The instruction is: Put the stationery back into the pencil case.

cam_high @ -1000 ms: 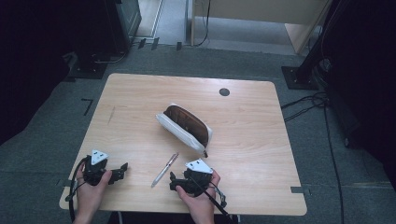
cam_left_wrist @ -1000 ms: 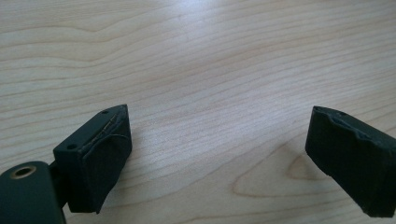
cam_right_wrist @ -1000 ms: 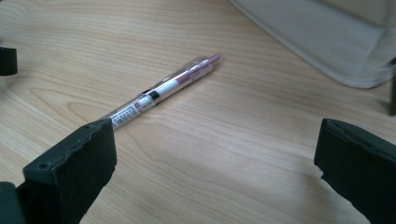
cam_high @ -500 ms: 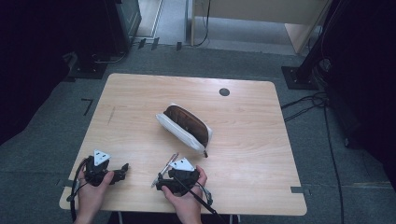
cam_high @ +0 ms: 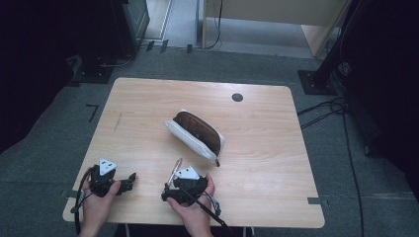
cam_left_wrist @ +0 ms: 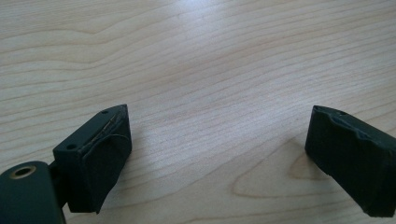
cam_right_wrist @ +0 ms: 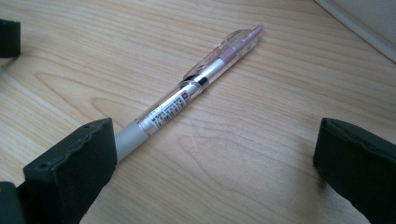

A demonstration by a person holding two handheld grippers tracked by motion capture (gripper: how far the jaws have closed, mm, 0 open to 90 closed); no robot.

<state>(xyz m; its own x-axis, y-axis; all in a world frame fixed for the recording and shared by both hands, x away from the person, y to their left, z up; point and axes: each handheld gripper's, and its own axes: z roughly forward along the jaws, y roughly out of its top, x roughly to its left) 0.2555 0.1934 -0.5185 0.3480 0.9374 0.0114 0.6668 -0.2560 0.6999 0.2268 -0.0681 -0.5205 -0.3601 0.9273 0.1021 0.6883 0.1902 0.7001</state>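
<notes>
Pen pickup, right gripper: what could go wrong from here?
1. The pen lies off-centre, its grey grip end by one jaw of the open right gripper; closing now may push or roll it aside rather than clamp it.
2. The barrel is round and smooth on the bare table, so a shallow pinch could let it slip out.
3. The pencil case sits just beyond the pen; a nudged pen could slide against it.

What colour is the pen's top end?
Pale pink, on the clear pen; the right gripper view shows it best.
</notes>
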